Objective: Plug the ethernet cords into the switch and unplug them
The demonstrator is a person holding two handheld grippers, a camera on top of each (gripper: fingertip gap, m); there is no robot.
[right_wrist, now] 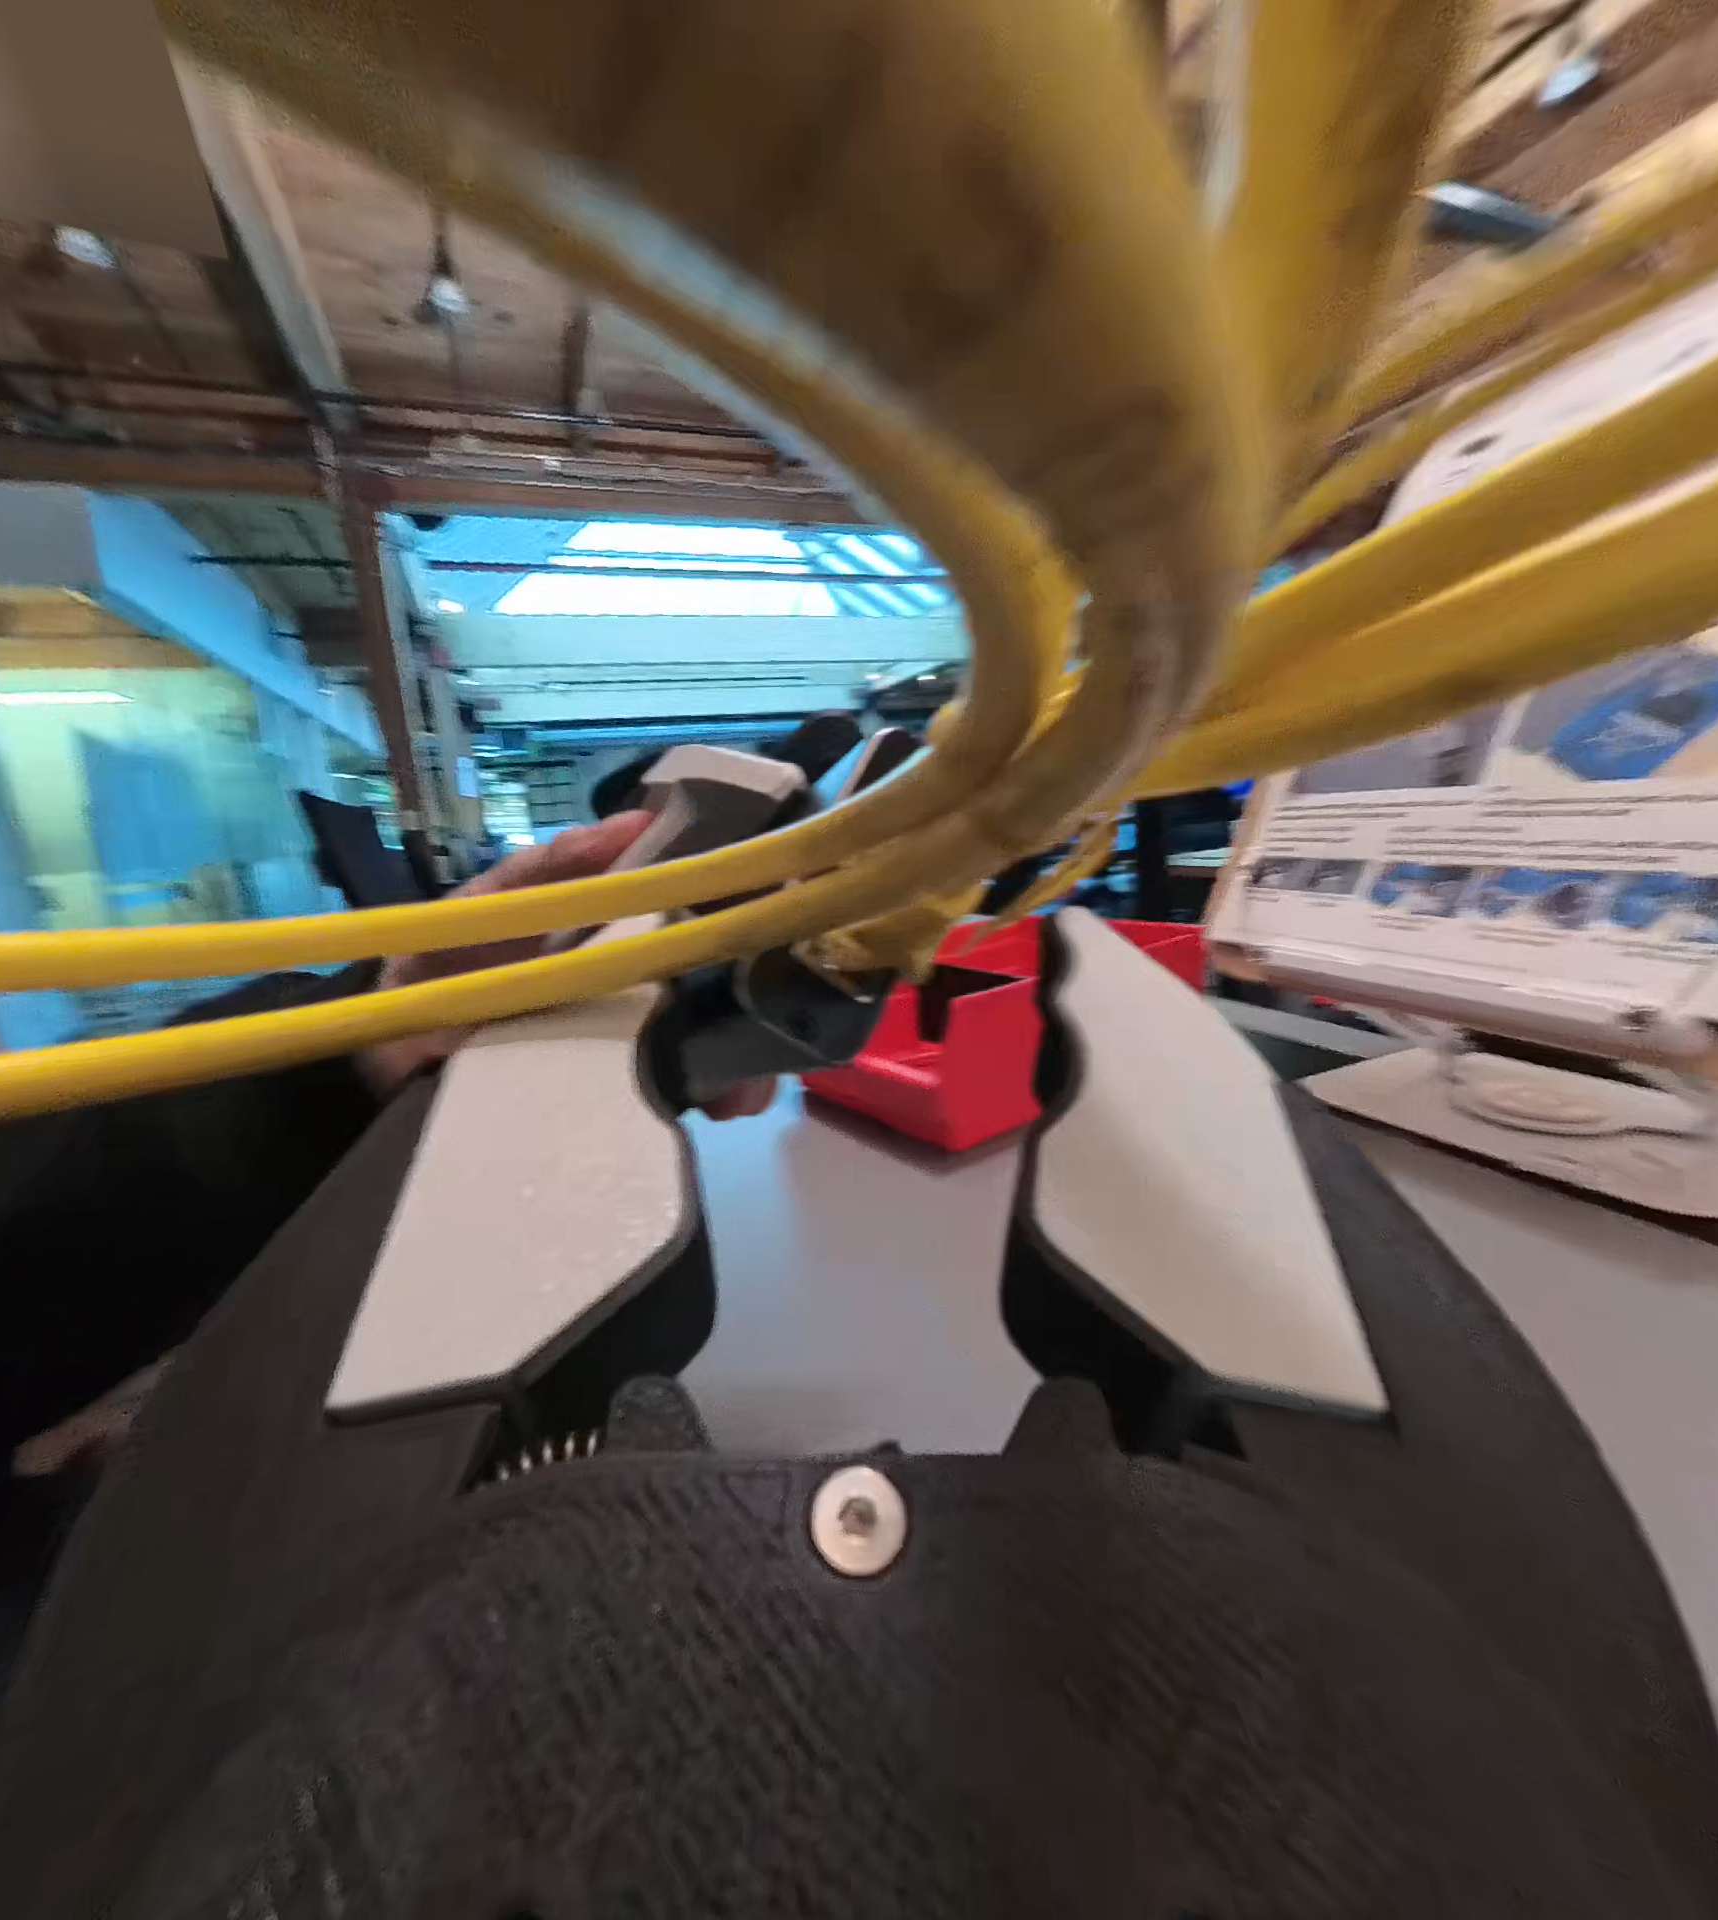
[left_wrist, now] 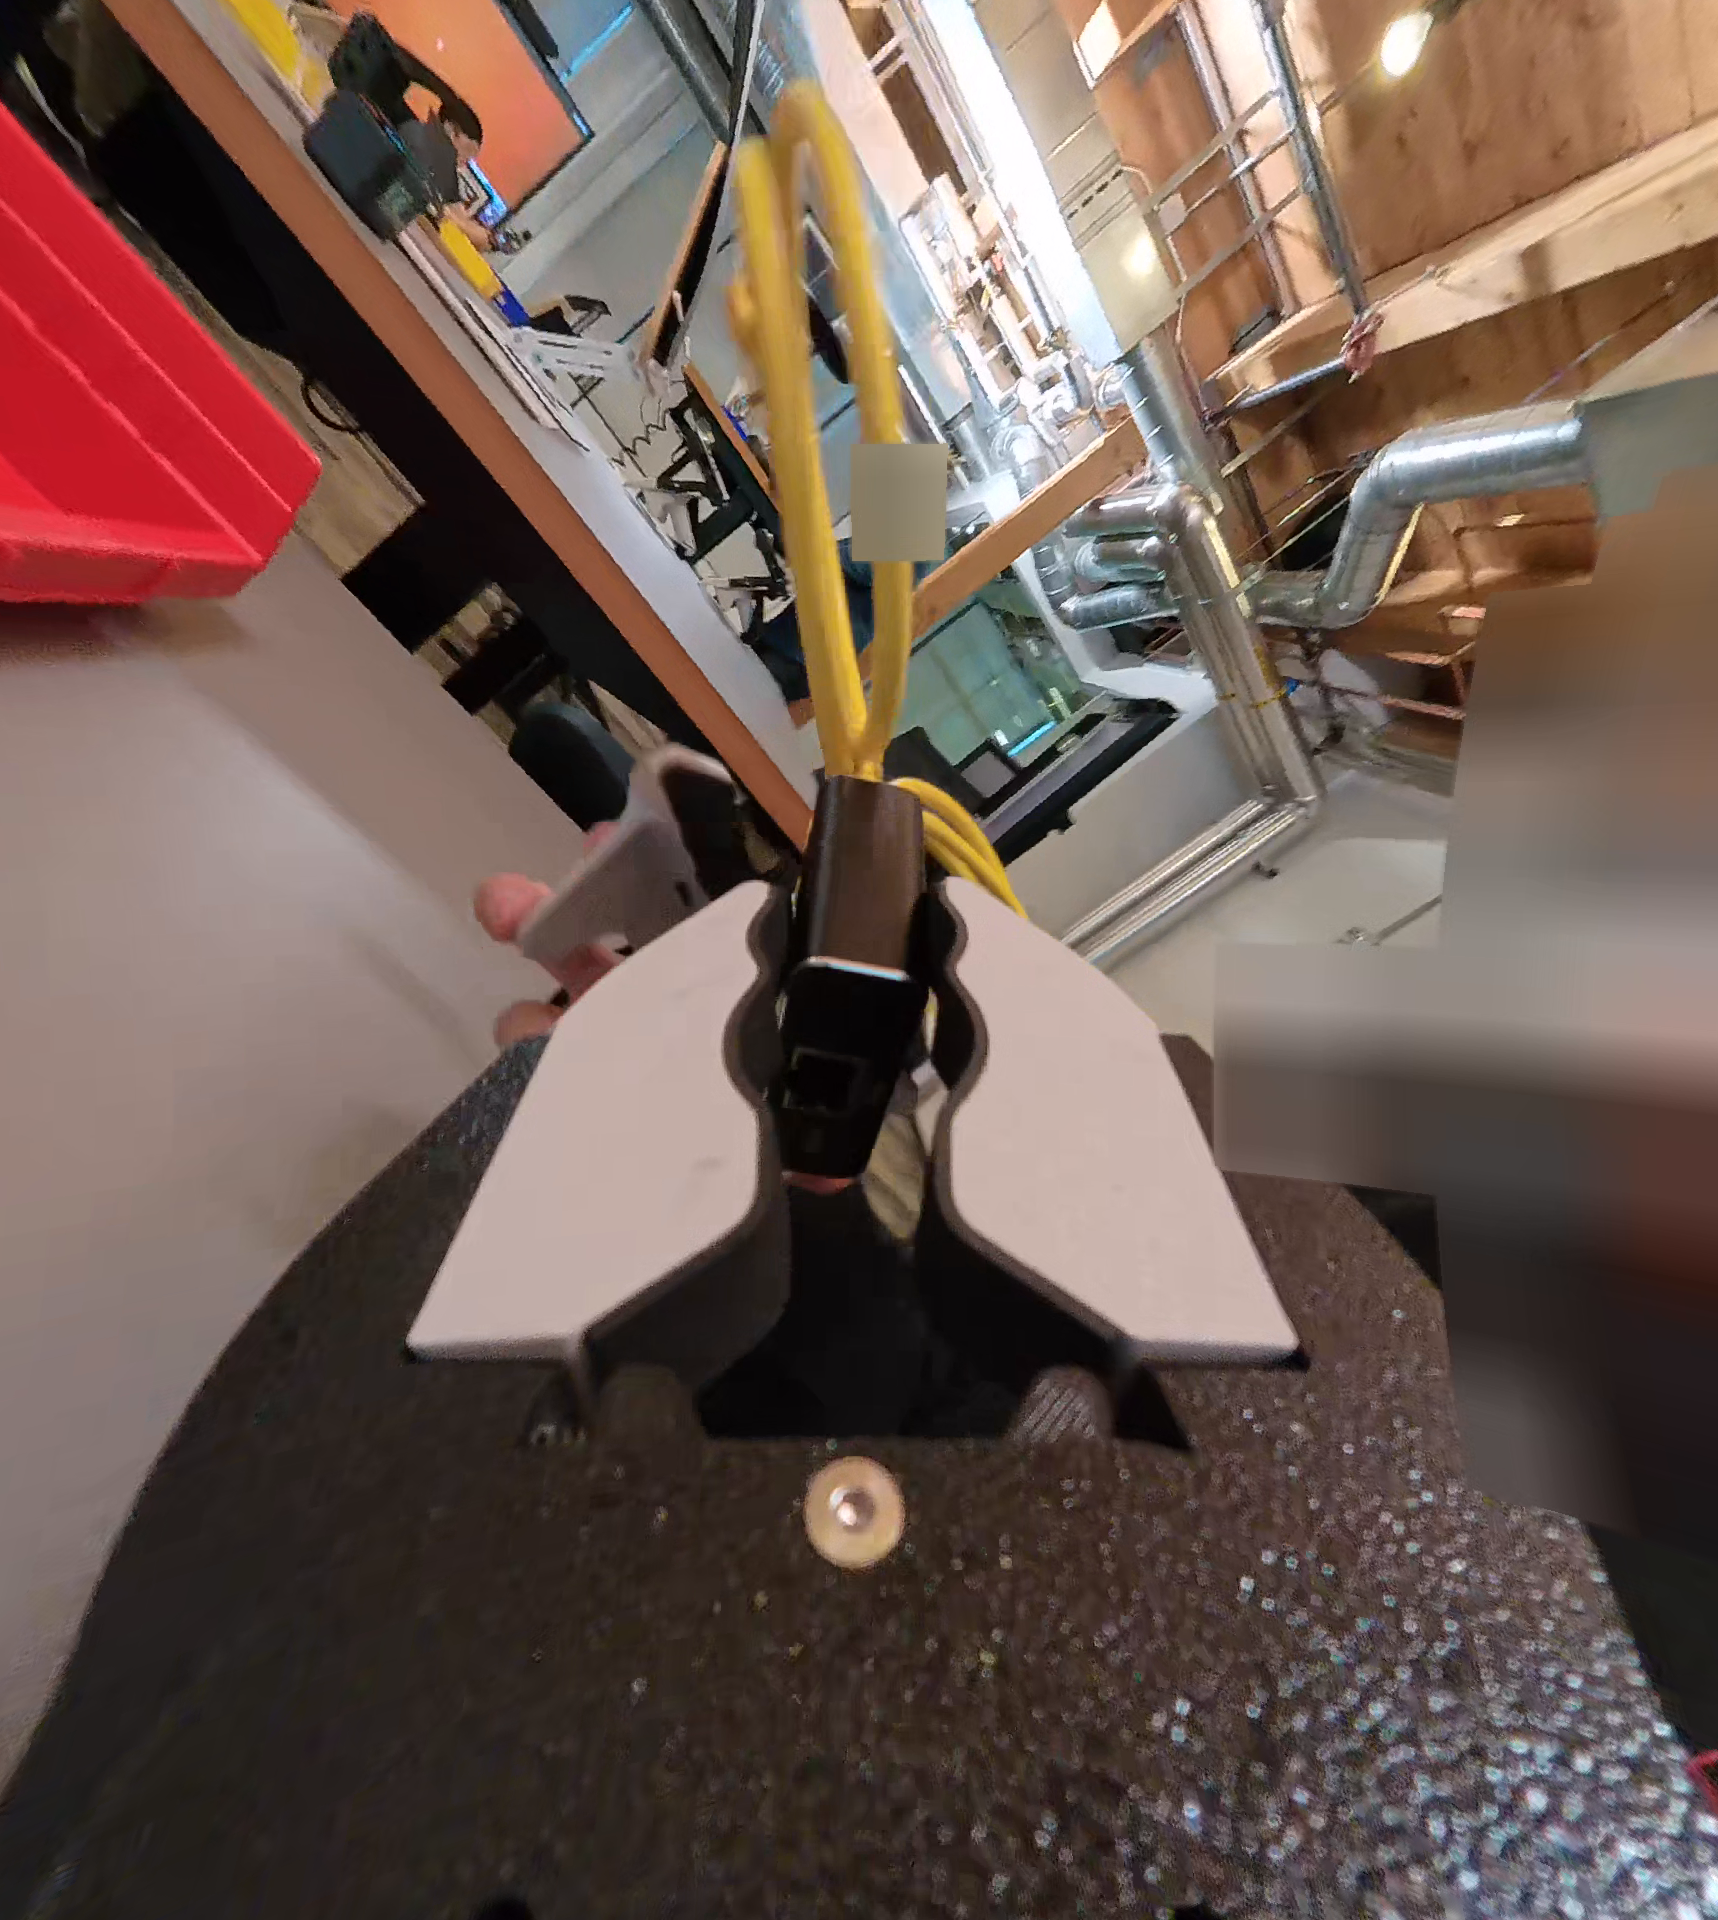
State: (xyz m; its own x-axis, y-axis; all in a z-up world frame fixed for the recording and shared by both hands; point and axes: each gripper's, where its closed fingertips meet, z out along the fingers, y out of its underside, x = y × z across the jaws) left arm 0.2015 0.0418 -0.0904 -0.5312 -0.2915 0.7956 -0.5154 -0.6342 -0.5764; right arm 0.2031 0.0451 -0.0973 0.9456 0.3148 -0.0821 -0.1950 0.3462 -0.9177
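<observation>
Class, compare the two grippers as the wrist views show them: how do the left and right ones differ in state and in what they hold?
1. The left gripper is shut on the black switch; the right gripper stands open and grips nothing.
2. Yellow cords rise from the switch beyond the left gripper; over the right gripper they loop, blurred.
Both have pale fingers on black bodies.

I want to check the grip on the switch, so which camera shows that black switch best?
The left wrist view: the switch sits sharp and centred, clamped in the left claw, with yellow ethernet cords rising from its far end. The right wrist view shows it small, blurred and partly hidden behind cords, ahead of the open right claw.
</observation>
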